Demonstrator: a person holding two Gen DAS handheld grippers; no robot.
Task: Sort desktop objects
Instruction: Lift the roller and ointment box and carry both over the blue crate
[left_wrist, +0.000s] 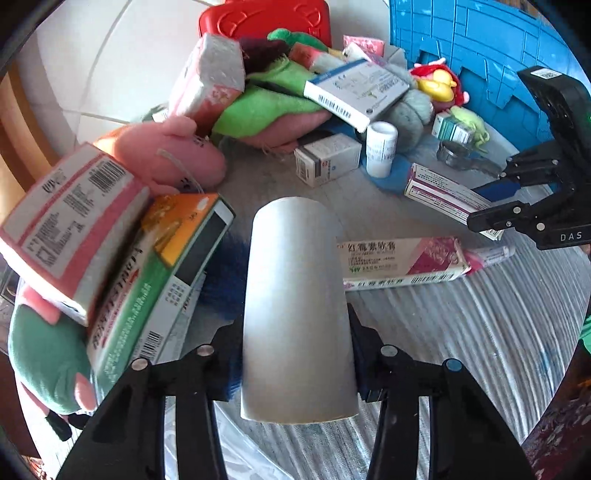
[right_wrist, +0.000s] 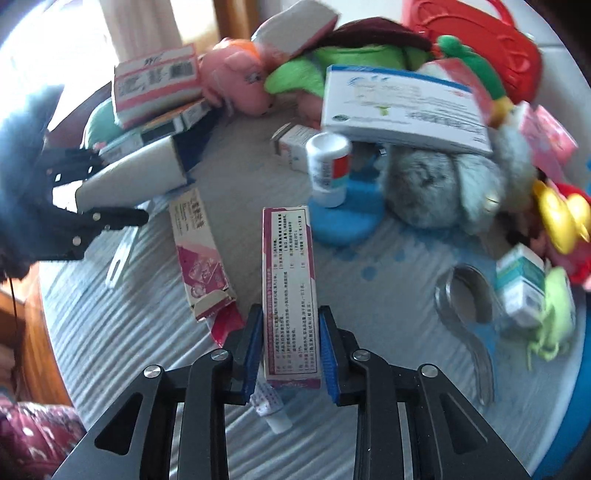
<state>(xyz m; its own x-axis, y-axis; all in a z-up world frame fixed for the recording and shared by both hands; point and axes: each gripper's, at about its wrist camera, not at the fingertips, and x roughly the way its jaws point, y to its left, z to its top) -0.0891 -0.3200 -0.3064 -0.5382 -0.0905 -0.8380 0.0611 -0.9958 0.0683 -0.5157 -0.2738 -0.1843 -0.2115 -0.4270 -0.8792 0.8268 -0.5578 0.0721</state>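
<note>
In the left wrist view my left gripper (left_wrist: 295, 354) is shut on a long plain grey-white box (left_wrist: 295, 295), its fingers against both long sides. The right wrist view shows that same gripper (right_wrist: 122, 188) at the left with the box (right_wrist: 136, 177) sticking out of it above the table. My right gripper (right_wrist: 290, 350) is shut on a narrow white box with purple edges and small print (right_wrist: 290, 295), blue pads (right_wrist: 251, 350) pressed on its sides. From the left wrist view that gripper (left_wrist: 474, 206) stands at the right edge with the purple-edged box (left_wrist: 443, 195) in it.
A pink-and-white ointment box (left_wrist: 399, 262) and a small tube (right_wrist: 273, 410) lie on the grey striped table cover (left_wrist: 461, 332). Behind are a white bottle (right_wrist: 328, 166), several medicine boxes, plush toys, a red case (left_wrist: 266, 18) and a blue bin (left_wrist: 480, 48). A metal clip (right_wrist: 465, 295) lies right.
</note>
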